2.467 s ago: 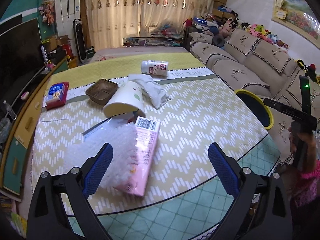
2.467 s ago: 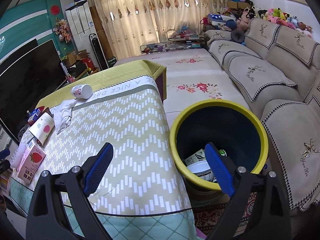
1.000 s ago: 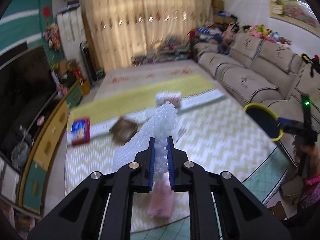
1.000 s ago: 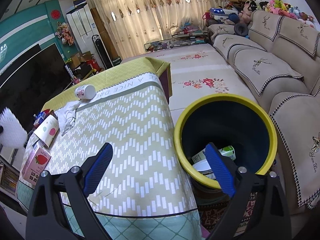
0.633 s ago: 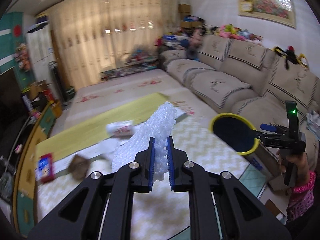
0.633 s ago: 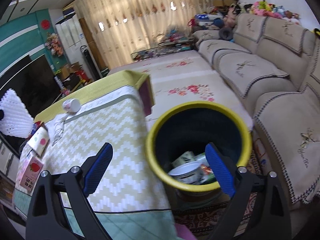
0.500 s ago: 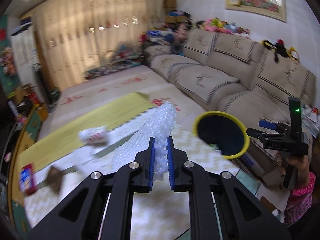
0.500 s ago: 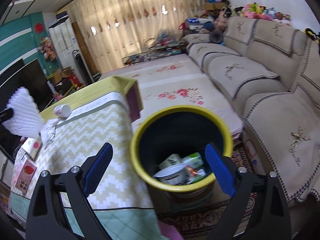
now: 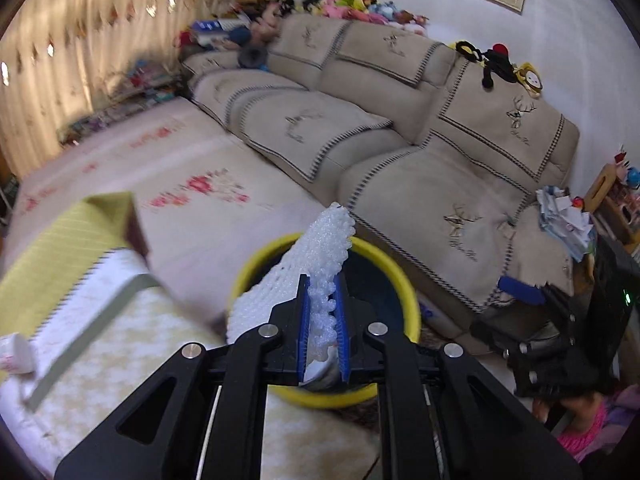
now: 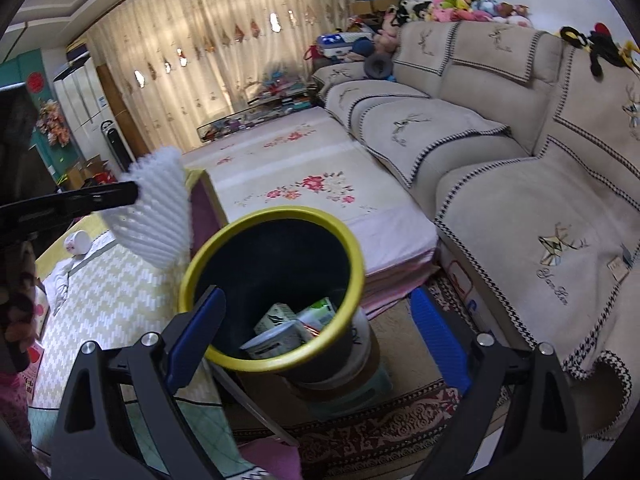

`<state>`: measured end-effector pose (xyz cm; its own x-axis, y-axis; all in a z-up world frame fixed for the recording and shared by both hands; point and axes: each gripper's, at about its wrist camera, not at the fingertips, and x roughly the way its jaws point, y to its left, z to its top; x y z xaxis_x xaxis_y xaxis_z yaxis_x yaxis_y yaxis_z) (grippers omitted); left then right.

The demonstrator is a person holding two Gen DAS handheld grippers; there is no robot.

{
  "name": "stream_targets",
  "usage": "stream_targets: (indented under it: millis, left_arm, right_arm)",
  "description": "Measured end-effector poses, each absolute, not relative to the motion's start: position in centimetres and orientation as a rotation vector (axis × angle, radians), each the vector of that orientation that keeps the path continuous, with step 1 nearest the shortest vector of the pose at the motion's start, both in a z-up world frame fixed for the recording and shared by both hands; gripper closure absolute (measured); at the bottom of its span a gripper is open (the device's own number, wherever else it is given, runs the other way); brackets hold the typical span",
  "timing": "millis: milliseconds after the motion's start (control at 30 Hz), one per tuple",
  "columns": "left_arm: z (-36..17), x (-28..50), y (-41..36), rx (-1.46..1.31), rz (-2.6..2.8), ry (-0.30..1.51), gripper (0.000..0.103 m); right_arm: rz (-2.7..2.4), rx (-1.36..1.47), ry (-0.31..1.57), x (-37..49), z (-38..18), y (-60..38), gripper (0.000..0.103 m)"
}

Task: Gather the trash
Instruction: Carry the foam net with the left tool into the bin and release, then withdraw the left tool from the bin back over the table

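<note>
My left gripper is shut on a white foam net sleeve, which it holds in the air over the near rim of the yellow-rimmed dark bin. In the right wrist view the same foam sleeve hangs left of the bin, pinched by the left gripper's black finger. My right gripper is open and empty, its blue pads on either side of the bin's front. Inside the bin lie a white tub and cartons.
The zigzag-patterned table stands left of the bin with a white bottle and a crumpled cloth on it. A beige sofa runs along the right. A floral mat lies behind the bin. A person's hand holds the right gripper.
My left gripper took hold of the foam sleeve on the table, lifted it and swung right until it hangs at the bin. The right gripper drifted right and stayed open.
</note>
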<state>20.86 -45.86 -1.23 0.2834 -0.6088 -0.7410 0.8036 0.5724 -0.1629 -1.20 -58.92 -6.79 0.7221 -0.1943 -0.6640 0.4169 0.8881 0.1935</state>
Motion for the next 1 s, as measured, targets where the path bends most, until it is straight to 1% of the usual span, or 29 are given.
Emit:
stream_targets:
  millis: [233, 267, 300, 333, 367, 467, 533, 600, 800, 867, 1000]
  left_arm:
    - [-4.8, 22.2, -50.9, 0.269, -0.943, 0.911, 0.090]
    - [-5.4, 22.5, -51.5, 0.269, -0.926, 0.918, 0.083]
    - [-5.9, 22.7, -51.8, 0.269, -0.918, 0.925, 0.065]
    - [-6.3, 22.9, -52.0, 0.263, -0.904, 0.932, 0.054]
    - [-6.6, 22.9, -52.0, 0.254, -0.896, 0.933, 0.039]
    - [-6.9, 22.9, -51.1, 0.240, -0.875, 0.942, 0.036]
    - [-6.4, 22.7, -49.6, 0.234, -0.866, 0.938, 0.031]
    - [-5.3, 21.9, -47.6, 0.222, -0.853, 0.919, 0.019]
    - [-0.5, 17.6, -39.8, 0.179, -0.817, 0.818, 0.006]
    - [0.8, 16.1, -36.8, 0.160, -0.780, 0.780, 0.005]
    - [2.8, 13.7, -30.9, 0.138, -0.716, 0.739, 0.005]
  right_arm:
    - [-0.385, 0.368, 0.681, -2.8, -7.4, -61.0, 0.014]
    - [-0.387, 0.370, 0.683, -3.0, -7.5, -61.1, 0.014]
    - [-0.388, 0.372, 0.685, -3.0, -7.6, -61.2, 0.014]
    - [-0.388, 0.374, 0.689, -3.0, -7.7, -61.3, 0.014]
    - [-0.386, 0.374, 0.691, -2.9, -7.8, -61.3, 0.014]
    - [-0.375, 0.372, 0.698, -2.6, -7.9, -60.9, 0.014]
    - [-0.365, 0.367, 0.703, -2.3, -8.1, -60.5, 0.014]
    - [-0.356, 0.365, 0.706, -2.1, -8.2, -60.2, 0.014]
    - [-0.320, 0.343, 0.725, -0.9, -8.2, -58.4, 0.014]
    - [-0.305, 0.336, 0.727, -0.6, -8.1, -57.6, 0.013]
    - [-0.262, 0.312, 0.734, 0.3, -8.0, -55.7, 0.013]
